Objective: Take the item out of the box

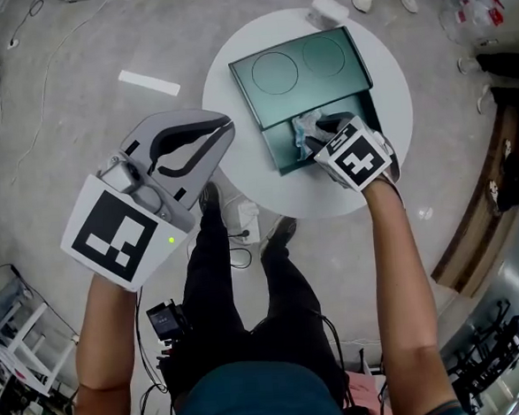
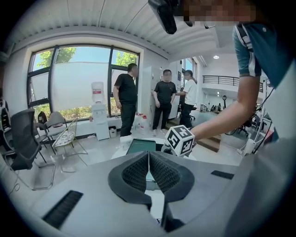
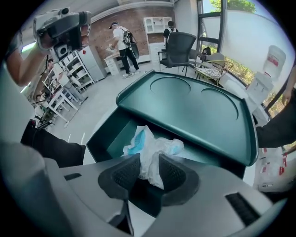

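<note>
Since the crumpled white-and-blue wad point(image 3: 155, 150) looks light, soft and crushable, pinch its bunched middle. It lies in the green box's point(image 3: 194, 109) open tray on the desk point(image 1: 396, 104), between the right claw's point(image 3: 149, 167) spread jaws. That forearm reaches forward and down. The left claw point(image 2: 149, 156), closed and empty, is held aside.

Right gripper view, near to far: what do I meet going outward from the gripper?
right gripper → crumpled white-and-blue item between its jaws → green box lid → office chair
</note>
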Demonstrator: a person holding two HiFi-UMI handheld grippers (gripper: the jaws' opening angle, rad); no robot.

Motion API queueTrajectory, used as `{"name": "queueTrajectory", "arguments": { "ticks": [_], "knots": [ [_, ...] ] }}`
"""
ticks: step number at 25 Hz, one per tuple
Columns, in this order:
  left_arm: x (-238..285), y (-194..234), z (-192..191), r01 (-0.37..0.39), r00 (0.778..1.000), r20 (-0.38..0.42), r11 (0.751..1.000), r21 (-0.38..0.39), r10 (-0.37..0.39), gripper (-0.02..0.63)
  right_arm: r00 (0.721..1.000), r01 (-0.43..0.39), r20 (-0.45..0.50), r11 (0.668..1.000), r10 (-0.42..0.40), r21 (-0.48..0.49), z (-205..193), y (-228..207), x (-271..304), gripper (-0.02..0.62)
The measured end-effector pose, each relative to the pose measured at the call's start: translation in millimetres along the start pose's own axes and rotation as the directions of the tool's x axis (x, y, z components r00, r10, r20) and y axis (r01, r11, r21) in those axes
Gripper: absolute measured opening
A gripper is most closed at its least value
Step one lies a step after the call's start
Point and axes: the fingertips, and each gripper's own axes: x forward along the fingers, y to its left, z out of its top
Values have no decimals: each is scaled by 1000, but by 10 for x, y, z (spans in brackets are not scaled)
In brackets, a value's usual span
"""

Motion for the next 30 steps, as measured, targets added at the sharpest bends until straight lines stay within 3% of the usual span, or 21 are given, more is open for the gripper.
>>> {"name": "queueTrajectory", "arguments": {
  "ticks": [4,10,19,24,30],
  "knots": [
    [-2,3,47,-1,1000,5,1000,10,1,23,1000,5,-26,1000,-5,-3,10,-20,-6,50],
    [-60,9,211,-7,1000,18,999,34,6,23,1000,28,9,999,-28,17,89,-18,-277,43],
    [-600,-178,956,-44,997,71,994,102,36,23,985,93,146,995,-98,39,474,158,-1468,43],
    [-915,-296,1443,-64,993,108,985,162,47,23,949,138,276,988,-153,74,727,256,-2299,43],
    [-1299,-567,2028,-94,986,153,974,208,63,23,872,188,436,975,-221,119,874,499,-3367,43]
  ]
}}
